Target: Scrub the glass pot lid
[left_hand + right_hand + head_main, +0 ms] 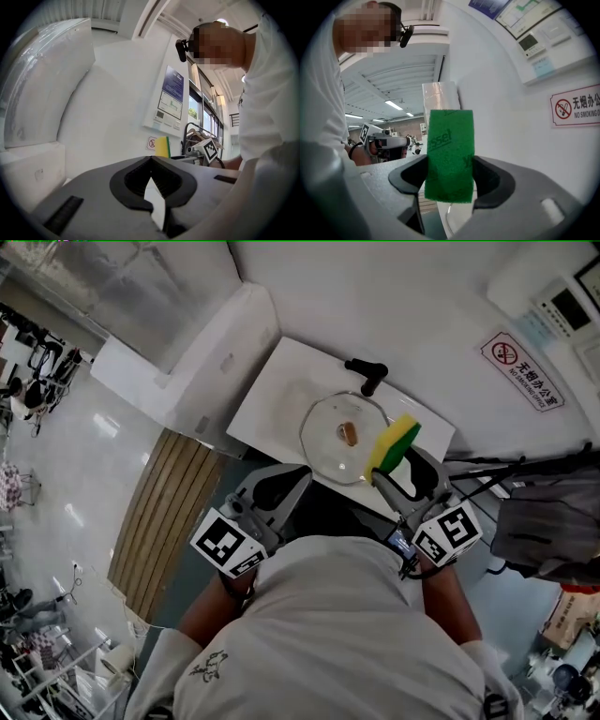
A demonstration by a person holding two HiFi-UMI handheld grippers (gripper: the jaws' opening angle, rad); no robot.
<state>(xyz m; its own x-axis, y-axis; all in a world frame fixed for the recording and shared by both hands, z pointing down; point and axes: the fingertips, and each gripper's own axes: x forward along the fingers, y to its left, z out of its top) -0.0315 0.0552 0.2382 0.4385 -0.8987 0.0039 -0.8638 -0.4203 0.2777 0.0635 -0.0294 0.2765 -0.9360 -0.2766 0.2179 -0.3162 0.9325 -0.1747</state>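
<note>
The glass pot lid [337, 442] with a brown knob lies flat in the white sink [272, 390], just ahead of both grippers. My right gripper [394, 465] is shut on a yellow-and-green sponge [394, 444], which overlaps the lid's right edge in the head view. In the right gripper view the sponge's green face [450, 154] stands upright between the jaws, and part of the lid's rim [446, 220] shows below it. My left gripper [302, 474] is shut with nothing in it, near the lid's front-left edge. In the left gripper view its jaws [152, 161] meet, with the sponge [163, 146] beyond.
A black tap [367, 374] stands at the sink's back edge against the white wall. A no-smoking sign [525, 371] hangs to the right. A wooden slatted mat [159, 521] lies on the floor at left. A grey bag [548, 521] sits at right.
</note>
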